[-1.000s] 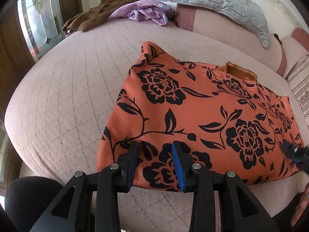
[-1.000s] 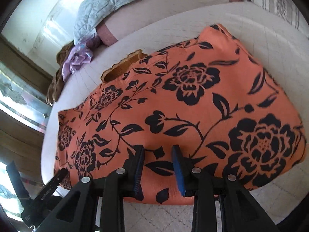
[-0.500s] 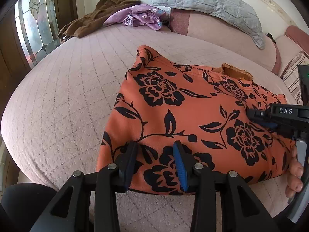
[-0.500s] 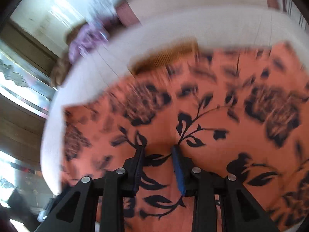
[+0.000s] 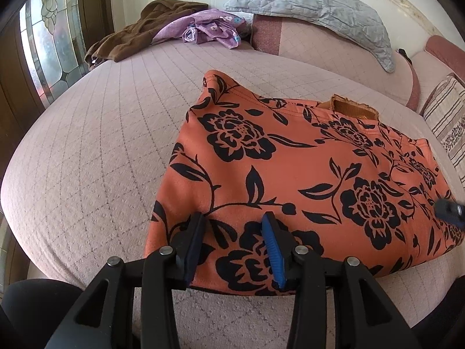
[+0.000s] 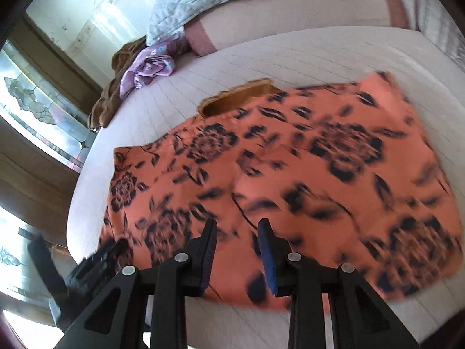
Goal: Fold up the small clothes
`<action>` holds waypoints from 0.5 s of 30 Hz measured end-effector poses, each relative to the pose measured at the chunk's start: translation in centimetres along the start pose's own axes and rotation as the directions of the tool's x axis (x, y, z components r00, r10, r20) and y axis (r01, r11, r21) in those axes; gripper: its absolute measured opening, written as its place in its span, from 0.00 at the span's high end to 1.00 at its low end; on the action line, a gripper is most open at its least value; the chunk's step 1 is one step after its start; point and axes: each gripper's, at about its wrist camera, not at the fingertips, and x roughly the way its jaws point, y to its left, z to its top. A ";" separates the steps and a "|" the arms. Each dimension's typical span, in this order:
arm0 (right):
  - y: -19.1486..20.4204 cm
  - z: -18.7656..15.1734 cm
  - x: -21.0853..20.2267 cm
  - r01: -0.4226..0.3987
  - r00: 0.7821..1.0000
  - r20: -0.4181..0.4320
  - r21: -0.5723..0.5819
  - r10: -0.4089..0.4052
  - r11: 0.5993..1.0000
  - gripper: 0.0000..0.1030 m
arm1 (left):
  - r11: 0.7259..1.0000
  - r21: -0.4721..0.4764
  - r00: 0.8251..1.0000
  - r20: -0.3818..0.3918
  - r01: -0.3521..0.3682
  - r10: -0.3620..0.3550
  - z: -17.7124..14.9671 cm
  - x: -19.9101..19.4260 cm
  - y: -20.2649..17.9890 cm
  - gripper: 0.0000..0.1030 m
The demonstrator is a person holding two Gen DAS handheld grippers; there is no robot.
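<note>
An orange garment with black flowers (image 5: pixel 305 168) lies folded flat on the quilted bed, a tan collar piece poking out at its far edge. My left gripper (image 5: pixel 234 219) hovers over the garment's near edge. Its jaws are opening, and no cloth is pinched between the blue pads. My right gripper (image 6: pixel 237 225) hangs above the same garment (image 6: pixel 290 174) near its front edge, open with nothing between its fingers. One blue tip of the right gripper (image 5: pixel 449 212) shows at the garment's right end, and the left gripper (image 6: pixel 96 261) appears blurred at the lower left.
The pink quilted bed cover (image 5: pixel 87 160) spreads wide to the left. A brown garment (image 5: pixel 139 35) and a purple garment (image 5: pixel 209 27) lie crumpled at the far side. A grey pillow (image 5: pixel 314 8) leans on the headboard, a striped cushion (image 5: pixel 447 122) at right, a stained-glass window (image 5: pixel 49 49) at left.
The right gripper swung in over the garment's middle, then drew back to its right end and rose. The left gripper stayed put and its jaws spread slightly.
</note>
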 end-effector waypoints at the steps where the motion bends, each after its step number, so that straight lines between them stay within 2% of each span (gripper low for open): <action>1: -0.6 -0.6 -0.4 0.007 1.000 -0.002 0.012 -0.007 1.000 0.68 | 1.000 0.000 1.000 0.000 0.000 0.000 0.0 0.0 0.0 0.59; 5: -2.6 -2.9 -0.1 0.093 0.995 -0.044 0.015 -0.092 0.996 0.68 | 1.000 0.002 1.000 0.000 -0.001 0.001 0.0 0.0 -0.1 0.58; 9: -3.5 -3.4 -0.5 0.079 0.996 -0.052 0.020 -0.078 0.997 0.69 | 1.000 0.007 1.000 0.004 -0.001 0.001 0.0 0.0 0.0 0.58; 12: -4.2 -2.6 -2.5 0.089 0.996 0.015 0.050 -0.090 0.995 0.68 | 1.000 0.006 1.000 0.004 0.002 -0.002 0.0 0.0 0.1 0.58; 15: -6.2 -1.9 -4.0 0.156 0.983 0.085 0.108 -0.166 0.982 0.68 | 1.000 0.009 1.000 0.005 0.000 0.000 -0.1 0.0 0.1 0.58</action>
